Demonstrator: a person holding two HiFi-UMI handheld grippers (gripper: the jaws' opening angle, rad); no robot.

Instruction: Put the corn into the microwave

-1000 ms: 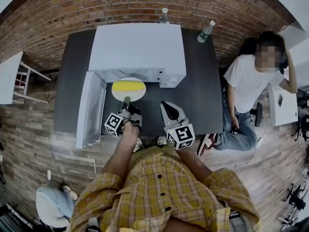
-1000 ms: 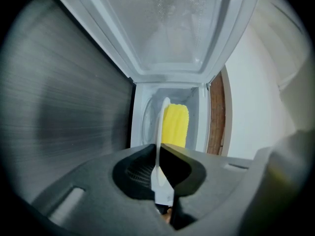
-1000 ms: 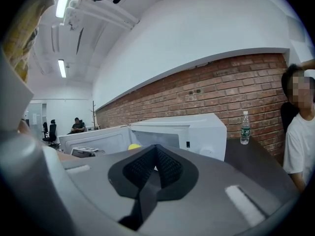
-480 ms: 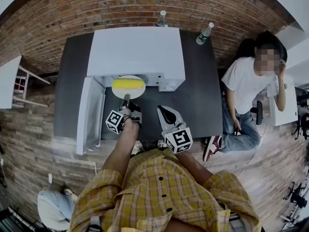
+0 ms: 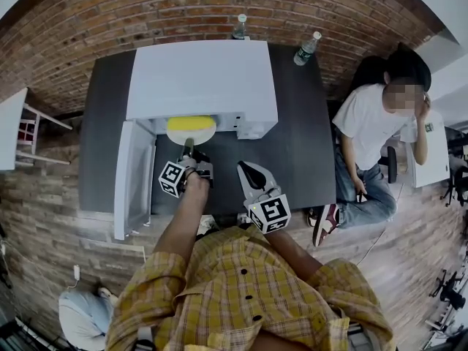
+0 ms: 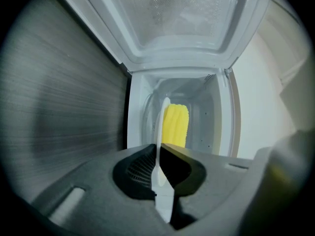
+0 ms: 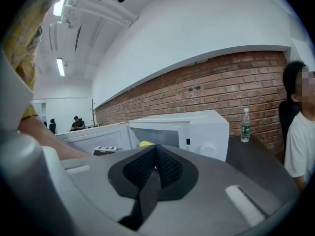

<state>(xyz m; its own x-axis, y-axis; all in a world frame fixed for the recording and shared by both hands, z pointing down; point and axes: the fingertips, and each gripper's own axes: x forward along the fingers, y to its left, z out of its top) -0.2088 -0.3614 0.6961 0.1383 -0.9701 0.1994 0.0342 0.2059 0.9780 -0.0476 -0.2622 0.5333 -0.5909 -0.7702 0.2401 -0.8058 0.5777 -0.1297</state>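
Note:
A yellow corn cob (image 5: 190, 125) lies on a white plate (image 5: 191, 133) that is halfway through the mouth of the white microwave (image 5: 201, 79). My left gripper (image 5: 188, 151) is shut on the plate's near rim. In the left gripper view the plate (image 6: 159, 132) shows edge-on between the pads of the left gripper (image 6: 158, 166), with the corn (image 6: 175, 126) beyond it inside the oven cavity. The right gripper (image 5: 251, 172) hovers shut and empty over the dark table to the right. In its own view the right gripper (image 7: 155, 163) faces the microwave (image 7: 197, 129).
The microwave door (image 5: 134, 170) swings open to the left of the plate. The oven stands on a dark table (image 5: 300, 137) against a brick wall, with two bottles (image 5: 304, 48) behind it. A seated person (image 5: 373, 123) is at the right.
The left gripper has pushed the plate with the corn forward, further into the microwave opening. The right gripper has stayed where it was.

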